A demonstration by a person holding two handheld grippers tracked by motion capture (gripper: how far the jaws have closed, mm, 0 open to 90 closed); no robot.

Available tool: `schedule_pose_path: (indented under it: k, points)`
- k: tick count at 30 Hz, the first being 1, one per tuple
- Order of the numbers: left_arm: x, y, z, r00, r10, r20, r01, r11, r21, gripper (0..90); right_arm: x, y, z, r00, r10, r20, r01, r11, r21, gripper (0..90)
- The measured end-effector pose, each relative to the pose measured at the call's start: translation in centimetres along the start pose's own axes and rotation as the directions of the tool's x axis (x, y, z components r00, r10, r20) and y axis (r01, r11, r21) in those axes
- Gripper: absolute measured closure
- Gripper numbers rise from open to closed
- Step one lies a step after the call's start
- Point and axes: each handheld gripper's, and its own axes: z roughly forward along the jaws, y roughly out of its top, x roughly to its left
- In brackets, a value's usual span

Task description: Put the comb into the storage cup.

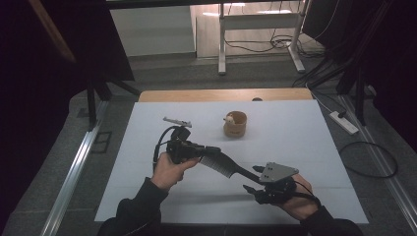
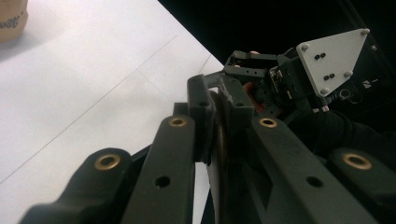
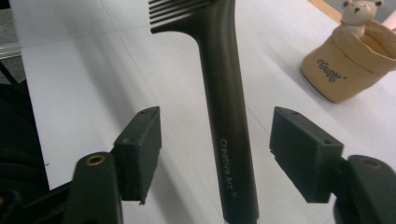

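High view: left claw (image 1: 209,150) clamps comb (image 1: 223,165); right claw (image 1: 252,178) gapes around handle

We are seeing a tan pouch (image 1: 235,125) sitting upright just above the centre of the frame on the white counter (image 1: 295,147), a small bear figure (image 3: 358,13) peeking from its top. Left of it, a small grey clip-like object (image 1: 177,121) is lying flat, well apart.

counts on the desk (image 1: 305,147)

one black comb (image 1: 223,166), one tan pouch (image 1: 235,124) with one small bear figure (image 3: 358,10) in it, one small grey tool (image 1: 177,121), and two hand-held grippers: the left hand-held gripper (image 1: 209,150) and the right hand-held gripper (image 1: 252,178).
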Motion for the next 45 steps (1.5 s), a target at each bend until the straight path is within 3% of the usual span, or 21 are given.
schedule_pose_path:
  k: [13,22,32,45]
  points:
    - [0.0,0.1,-0.6,0.9994,0.015,-0.031,-0.016,0.9998,-0.015,83.5,-0.5,-0.5,-0.4,0.9995,0.032,0.004,-0.032,0.999,0.013,23.7]
    - [0.1,0.3,-1.1,0.9989,0.015,-0.043,-0.017,0.9994,-0.032,83.6,-0.9,-0.9,-0.9,0.9971,0.071,-0.028,-0.071,0.997,0.020,17.7]
    - [0.5,0.6,-2.1,0.9978,0.010,-0.066,-0.014,0.9983,-0.057,83.5,-1.9,-1.4,-1.6,0.9889,0.143,-0.039,-0.143,0.990,0.013,13.9]
    - [1.1,1.3,-2.7,0.9949,0.006,-0.101,-0.012,0.9977,-0.067,83.5,-2.7,-2.3,-1.9,0.9771,0.204,-0.059,-0.200,0.977,0.073,2.5]
